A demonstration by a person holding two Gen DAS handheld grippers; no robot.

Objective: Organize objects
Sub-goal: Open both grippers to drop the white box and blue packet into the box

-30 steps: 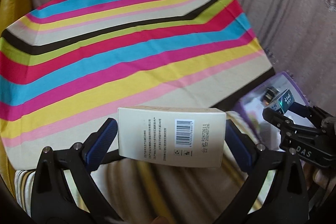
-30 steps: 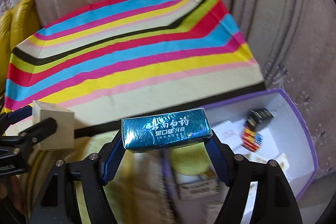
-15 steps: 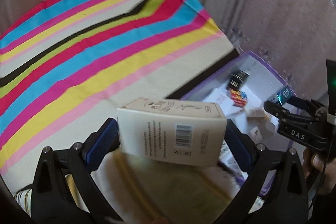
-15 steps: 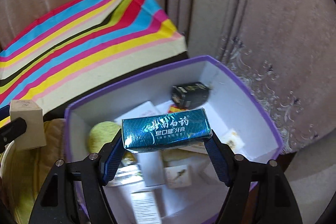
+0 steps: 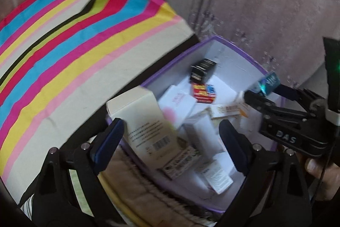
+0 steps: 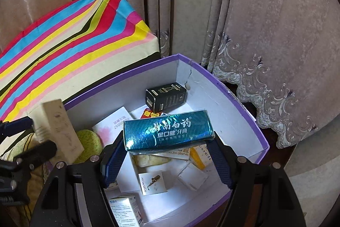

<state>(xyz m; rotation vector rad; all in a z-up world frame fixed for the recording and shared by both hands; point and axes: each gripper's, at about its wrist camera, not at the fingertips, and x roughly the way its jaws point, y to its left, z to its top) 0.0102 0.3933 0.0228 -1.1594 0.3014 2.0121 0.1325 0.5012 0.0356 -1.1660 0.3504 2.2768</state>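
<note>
A purple storage box (image 6: pixel 233 97) with white walls holds several small cartons; it also shows in the left wrist view (image 5: pixel 229 46). My left gripper (image 5: pixel 171 138) is open. The cream box with a barcode (image 5: pixel 146 120) tilts free of its fingers, over the box's near left rim; it also shows in the right wrist view (image 6: pixel 59 131). My right gripper (image 6: pixel 167 154) is shut on a teal toothpaste box (image 6: pixel 167 130) and holds it above the storage box's middle. The toothpaste box's end also shows in the left wrist view (image 5: pixel 267 83).
A striped cloth-covered surface (image 5: pixel 70 35) lies left of the storage box. Curtains (image 6: pixel 265 24) hang behind and to the right. Inside the box are a black carton (image 6: pixel 166 96), a red packet (image 5: pixel 203 93), a green round thing (image 6: pixel 89 142) and white cartons.
Both grippers swung right, from over the striped cloth to over the purple box. My left gripper opened and the cream box tipped out of its grip. The right still holds the toothpaste box.
</note>
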